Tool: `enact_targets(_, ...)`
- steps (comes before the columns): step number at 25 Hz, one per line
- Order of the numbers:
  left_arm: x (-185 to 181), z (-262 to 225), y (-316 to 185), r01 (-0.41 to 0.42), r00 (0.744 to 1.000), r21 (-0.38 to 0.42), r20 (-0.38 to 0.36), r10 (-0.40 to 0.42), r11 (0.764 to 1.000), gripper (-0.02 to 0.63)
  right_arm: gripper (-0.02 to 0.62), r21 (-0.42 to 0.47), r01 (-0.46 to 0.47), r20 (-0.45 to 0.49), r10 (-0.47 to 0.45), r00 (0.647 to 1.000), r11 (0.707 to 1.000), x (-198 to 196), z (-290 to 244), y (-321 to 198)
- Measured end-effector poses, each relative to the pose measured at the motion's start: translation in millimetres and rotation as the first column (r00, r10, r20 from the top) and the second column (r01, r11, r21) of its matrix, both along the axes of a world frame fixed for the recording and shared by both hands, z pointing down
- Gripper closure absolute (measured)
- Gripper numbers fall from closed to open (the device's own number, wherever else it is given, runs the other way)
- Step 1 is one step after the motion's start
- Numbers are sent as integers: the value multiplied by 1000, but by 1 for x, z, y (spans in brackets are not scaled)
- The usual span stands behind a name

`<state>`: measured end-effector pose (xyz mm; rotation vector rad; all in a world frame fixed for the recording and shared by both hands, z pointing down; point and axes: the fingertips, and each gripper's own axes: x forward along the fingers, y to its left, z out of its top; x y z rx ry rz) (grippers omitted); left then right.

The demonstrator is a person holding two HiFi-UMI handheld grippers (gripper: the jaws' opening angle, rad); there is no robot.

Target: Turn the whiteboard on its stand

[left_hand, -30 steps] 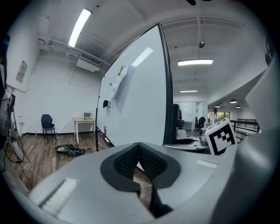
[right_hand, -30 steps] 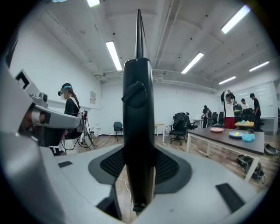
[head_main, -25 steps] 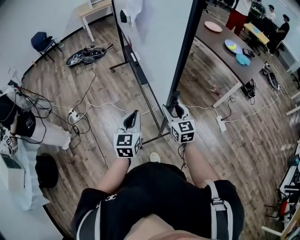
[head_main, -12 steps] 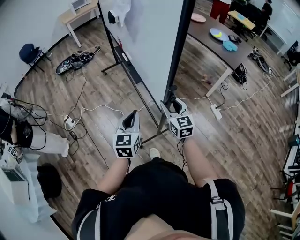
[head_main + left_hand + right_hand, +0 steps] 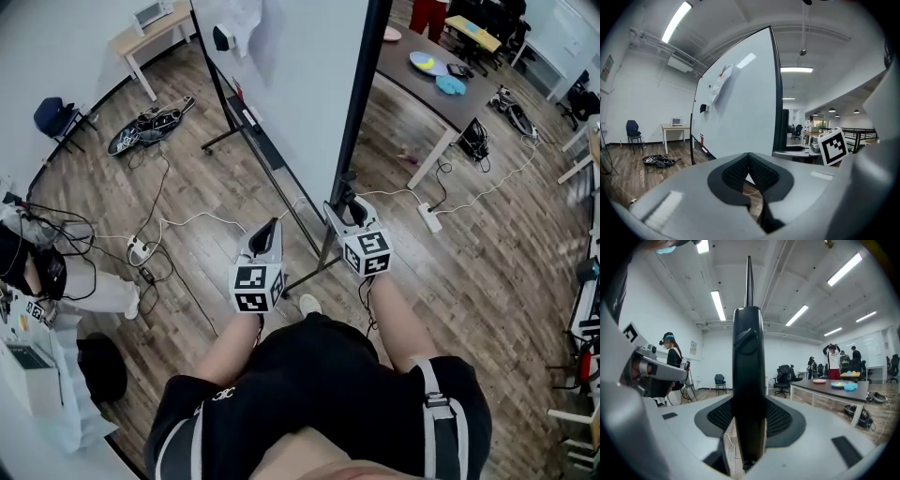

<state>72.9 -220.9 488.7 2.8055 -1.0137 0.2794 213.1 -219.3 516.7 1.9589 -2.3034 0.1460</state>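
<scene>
So the right gripper (image 5: 349, 206) stayed clamped on the whiteboard (image 5: 300, 84) edge and nudged it round slightly. The left gripper (image 5: 271, 231) trailed beside the whiteboard, closed and empty. Turn barely started, I'd say.

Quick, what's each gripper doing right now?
Left gripper: closed, nothing between its jaws.
Right gripper: closed on the whiteboard frame.
</scene>
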Motion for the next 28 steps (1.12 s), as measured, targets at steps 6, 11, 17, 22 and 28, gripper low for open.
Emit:
enact_targets(6, -1, -8, 5, -21, 1000, 8, -16, 21, 1000, 595, 399, -25, -16, 4, 16, 1000, 1000, -1, -1, 4)
enact_targets(11, 1, -8, 15, -51, 998, 0, -27, 51, 999, 595, 397, -27, -86, 20, 86, 996, 996, 1, -5, 15)
enact_targets(17, 8, -3, 31, -94, 995, 6, -35, 94, 996, 595, 396, 67, -157, 15, 156, 988, 985, 5, -31, 58)
enact_targets(22, 13, -2, 46, -132, 991, 14, -36, 132, 991, 595, 528, 171, -234, 8, 236, 972, 957, -1, -77, 97)
enact_targets(28, 6, -8, 63, -150, 988, 32, -40, 151, 988, 595, 589, 179, -291, -12, 298, 954, 940, -23, -87, 129)
